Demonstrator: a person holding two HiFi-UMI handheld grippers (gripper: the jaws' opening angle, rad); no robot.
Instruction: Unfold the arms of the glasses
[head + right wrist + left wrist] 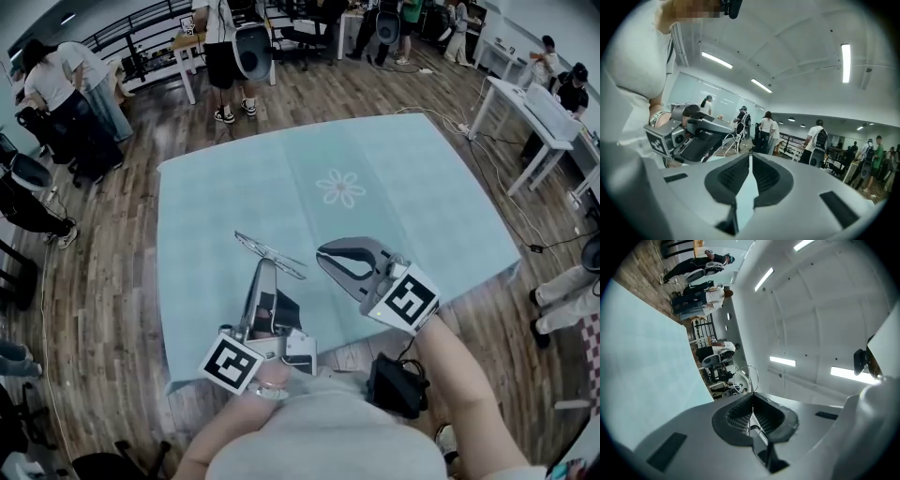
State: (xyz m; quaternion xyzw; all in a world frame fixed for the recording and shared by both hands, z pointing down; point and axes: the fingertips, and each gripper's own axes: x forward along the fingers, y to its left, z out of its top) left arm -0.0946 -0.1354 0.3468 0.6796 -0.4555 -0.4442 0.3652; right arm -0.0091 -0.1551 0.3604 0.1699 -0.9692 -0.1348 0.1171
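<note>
The left gripper (267, 265) is clamped on the thin wire glasses (269, 251), holding them over the near part of the table (403, 187) with its blue cloth. Just right of them, the right gripper (324, 253) has its jaws pressed together on nothing, its tips near the glasses.

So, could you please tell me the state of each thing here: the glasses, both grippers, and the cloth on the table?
thin metal wire-frame glasses: gripped; arms folded or unfolded, cannot tell.
left gripper: fingers shut on the glasses.
right gripper: fingers shut, nothing between them.
light blue tablecloth with a flower print: spread flat over the table.
</note>
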